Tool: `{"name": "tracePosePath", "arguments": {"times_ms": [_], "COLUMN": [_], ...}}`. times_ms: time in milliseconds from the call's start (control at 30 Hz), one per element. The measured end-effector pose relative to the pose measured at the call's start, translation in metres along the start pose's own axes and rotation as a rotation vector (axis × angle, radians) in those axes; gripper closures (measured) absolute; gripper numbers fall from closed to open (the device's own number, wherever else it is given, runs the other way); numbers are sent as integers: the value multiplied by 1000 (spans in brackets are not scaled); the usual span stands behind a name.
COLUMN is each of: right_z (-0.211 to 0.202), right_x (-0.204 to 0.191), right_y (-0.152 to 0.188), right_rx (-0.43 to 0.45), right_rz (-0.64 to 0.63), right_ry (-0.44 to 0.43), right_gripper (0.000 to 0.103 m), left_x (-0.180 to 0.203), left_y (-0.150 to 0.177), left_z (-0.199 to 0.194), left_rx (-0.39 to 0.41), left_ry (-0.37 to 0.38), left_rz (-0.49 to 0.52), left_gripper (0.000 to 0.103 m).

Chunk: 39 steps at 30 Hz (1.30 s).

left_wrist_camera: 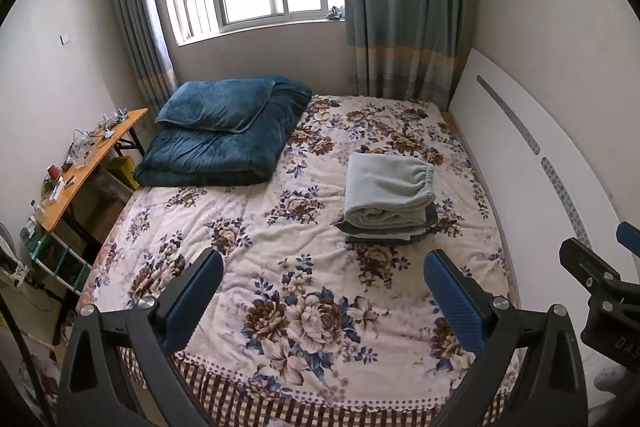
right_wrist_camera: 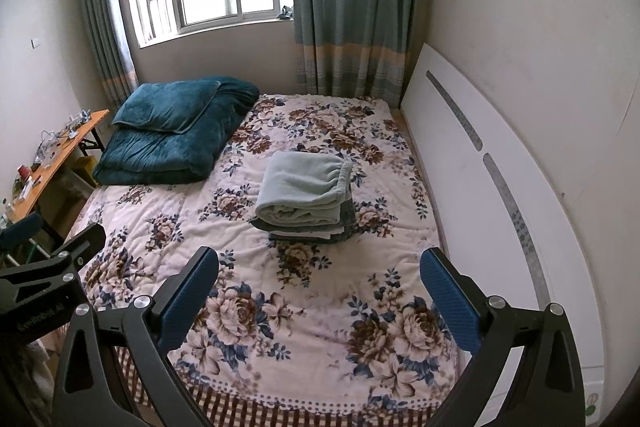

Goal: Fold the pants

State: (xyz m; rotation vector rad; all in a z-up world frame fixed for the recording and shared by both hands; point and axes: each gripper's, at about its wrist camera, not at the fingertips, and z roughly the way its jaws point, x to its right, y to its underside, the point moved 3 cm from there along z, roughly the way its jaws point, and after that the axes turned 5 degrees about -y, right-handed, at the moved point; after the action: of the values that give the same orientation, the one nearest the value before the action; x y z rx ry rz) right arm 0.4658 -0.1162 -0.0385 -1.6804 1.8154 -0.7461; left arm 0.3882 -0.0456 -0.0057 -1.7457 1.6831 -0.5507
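At the far left a wooden surface (left_wrist_camera: 100, 155) stands against the wall beside the bed, crowded with small clutter too fine to count, evidently kept off the bedding so the bed stays usable as a work area. On the far left corner of the bed (left_wrist_camera: 248, 227) one dark teal quilt (left_wrist_camera: 224, 151) lies folded with one matching pillow (left_wrist_camera: 216, 105) on top, probably pushed there to leave the floral cover open. Right of the middle, toward the headboard (left_wrist_camera: 532, 163), sits the stack: the pale green pants (left_wrist_camera: 386, 191) already folded, elastic waistband to the right, resting on what look like two or three darker folded garments (left_wrist_camera: 404, 233), edges roughly aligned; the exact number beneath cannot be told. So the folding looks finished or nearly so. Two claws hang above the near edge of the bed, well apart from the stack: the left claw (left_wrist_camera: 324, 291) with its fingers spread wide and holding nothing, the right claw (right_wrist_camera: 320, 289) likewise spread and empty.
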Motion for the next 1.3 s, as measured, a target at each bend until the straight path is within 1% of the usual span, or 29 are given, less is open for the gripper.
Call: {"name": "tracePosePath", "arguments": {"times_ms": [300,700,1133,1300], "right_z": [-1,-9,-9,-11], "right_x": [-1,-7,-5,-4], "right_y": [1,24,24,26], "right_rx": [-3,-12,-14,-14], "right_rz": [-2,8,7,10], "right_ry": [-5,-15,-18,-20], "right_gripper": [0,0,0,0], "left_x": [4,7,10,10], "left_y": [6,4,1,-5], "left_z": [-6,-9,-11,-11], "left_rx": [-10,-4,-2,-3], "left_ry": [18,18,12,10], "left_rz": [-1,7,5,5], "left_gripper": [0,0,0,0]}}
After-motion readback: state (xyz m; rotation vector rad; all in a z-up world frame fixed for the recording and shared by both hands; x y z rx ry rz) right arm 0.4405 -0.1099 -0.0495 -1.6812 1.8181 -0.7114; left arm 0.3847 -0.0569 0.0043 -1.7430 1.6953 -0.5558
